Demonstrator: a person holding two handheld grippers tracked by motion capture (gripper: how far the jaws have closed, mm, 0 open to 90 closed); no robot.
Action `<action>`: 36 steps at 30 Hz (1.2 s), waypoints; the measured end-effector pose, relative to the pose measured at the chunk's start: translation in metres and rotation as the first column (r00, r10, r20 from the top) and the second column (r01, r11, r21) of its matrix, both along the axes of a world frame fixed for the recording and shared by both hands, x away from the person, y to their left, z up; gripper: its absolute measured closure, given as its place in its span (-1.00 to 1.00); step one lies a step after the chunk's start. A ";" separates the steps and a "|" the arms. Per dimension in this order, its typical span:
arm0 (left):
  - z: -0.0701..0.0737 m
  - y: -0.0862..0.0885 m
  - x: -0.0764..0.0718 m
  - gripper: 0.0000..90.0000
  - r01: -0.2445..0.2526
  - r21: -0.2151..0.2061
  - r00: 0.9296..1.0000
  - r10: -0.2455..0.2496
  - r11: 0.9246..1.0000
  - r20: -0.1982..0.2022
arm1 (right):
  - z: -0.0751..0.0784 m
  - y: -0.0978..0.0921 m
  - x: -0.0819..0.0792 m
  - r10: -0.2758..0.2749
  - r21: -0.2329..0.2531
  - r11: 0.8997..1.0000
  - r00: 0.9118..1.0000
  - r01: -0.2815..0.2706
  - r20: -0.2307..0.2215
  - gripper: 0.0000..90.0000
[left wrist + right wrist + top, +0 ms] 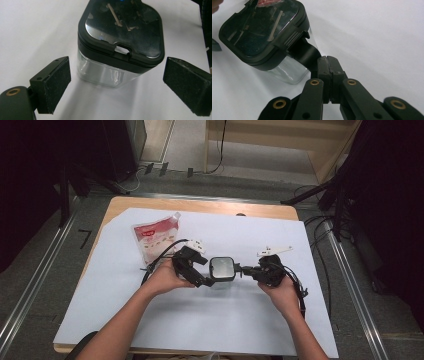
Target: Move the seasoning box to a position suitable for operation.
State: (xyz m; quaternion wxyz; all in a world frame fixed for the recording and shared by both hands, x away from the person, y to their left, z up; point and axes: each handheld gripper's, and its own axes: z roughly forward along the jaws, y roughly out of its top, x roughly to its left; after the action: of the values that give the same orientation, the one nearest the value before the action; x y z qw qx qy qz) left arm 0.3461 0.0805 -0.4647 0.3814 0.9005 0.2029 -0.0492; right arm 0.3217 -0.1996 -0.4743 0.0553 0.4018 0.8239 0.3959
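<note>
A clear container (110, 72) with a black lid (125, 32) sits between the wide-open left gripper (116, 86). The right gripper (328, 65) pinches its latch tab (305, 53). Pulling the tab unsupported could tip the container.
</note>
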 end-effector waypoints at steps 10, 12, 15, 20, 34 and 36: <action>-0.003 -0.012 0.002 -0.79 0.022 0.000 1.000 -0.022 1.000 0.021 | -0.001 0.001 -0.001 -0.015 -0.003 1.000 1.000 0.015 0.001 1.00; -0.003 -0.013 0.003 -0.77 0.024 0.002 0.999 -0.024 1.000 0.029 | -0.002 0.001 -0.002 -0.016 -0.004 1.000 1.000 0.016 0.003 1.00; -0.003 -0.014 0.003 -0.71 0.019 -0.013 0.999 -0.019 1.000 0.035 | -0.002 0.001 -0.003 -0.021 -0.005 1.000 1.000 0.022 0.004 1.00; -0.004 -0.015 0.004 -0.72 0.029 -0.008 0.998 -0.029 1.000 0.050 | -0.002 0.001 -0.004 -0.025 -0.007 1.000 1.000 0.025 0.009 1.00; 0.005 -0.019 0.000 -0.66 0.043 0.046 0.992 -0.047 0.998 0.113 | -0.002 0.002 -0.005 -0.035 -0.004 0.999 0.999 0.035 0.011 1.00; 0.006 -0.019 0.000 -0.66 0.046 0.045 0.992 -0.051 0.998 0.114 | -0.002 0.002 -0.005 -0.035 -0.003 0.999 0.999 0.035 0.012 1.00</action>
State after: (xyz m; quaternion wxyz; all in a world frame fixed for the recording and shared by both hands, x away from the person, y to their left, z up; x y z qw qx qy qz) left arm 0.3466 0.0617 -0.4591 0.3722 0.9143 0.1598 -0.0022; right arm 0.3171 -0.1975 -0.4765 0.0679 0.4140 0.8170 0.3957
